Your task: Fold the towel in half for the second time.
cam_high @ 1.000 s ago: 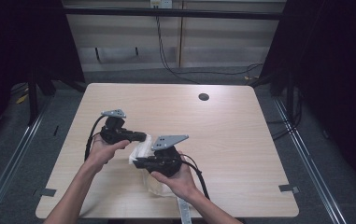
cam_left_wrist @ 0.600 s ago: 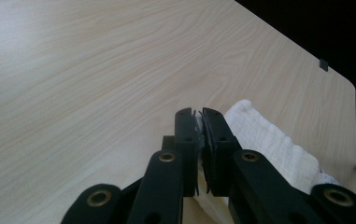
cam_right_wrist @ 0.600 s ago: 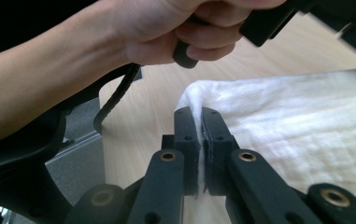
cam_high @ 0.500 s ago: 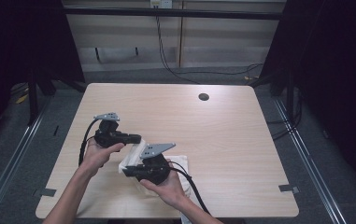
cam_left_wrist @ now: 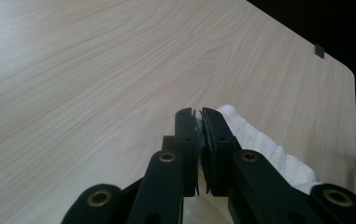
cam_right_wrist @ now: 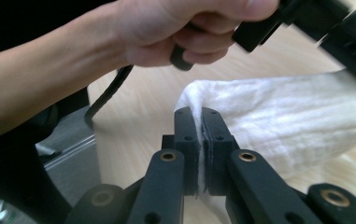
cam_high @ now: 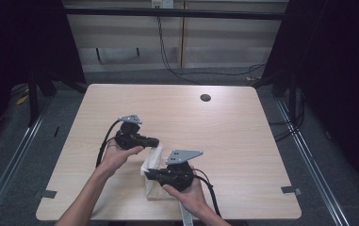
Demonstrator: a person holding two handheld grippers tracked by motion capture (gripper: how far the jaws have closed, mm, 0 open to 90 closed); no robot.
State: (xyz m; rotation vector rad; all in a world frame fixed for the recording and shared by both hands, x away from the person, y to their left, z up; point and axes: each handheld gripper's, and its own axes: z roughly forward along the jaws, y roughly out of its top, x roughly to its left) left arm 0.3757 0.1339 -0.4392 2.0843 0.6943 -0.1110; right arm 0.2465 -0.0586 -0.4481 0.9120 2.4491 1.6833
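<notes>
cloth (cam_high: 152, 165), white and soft, lies near the front edge of the wooden surface (cam_high: 243, 136), held between two grippers. left gripper (cam_high: 154, 141) has its jaws pressed together on one edge of the cloth, and the cloth shows beside them in the left gripper view (cam_left_wrist: 259, 140). right gripper (cam_high: 148, 173) is clamped on another edge, with the cloth (cam_right_wrist: 278, 116) stretching off to the side. left hand (cam_right_wrist: 185, 28) shows close by.

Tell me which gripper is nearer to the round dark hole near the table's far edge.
Left. The left gripper sits mid-table, pinching the white cloth, with bare wood between it and the hole. The right gripper grips the same cloth closer to the person's edge, farther from the hole.
</notes>
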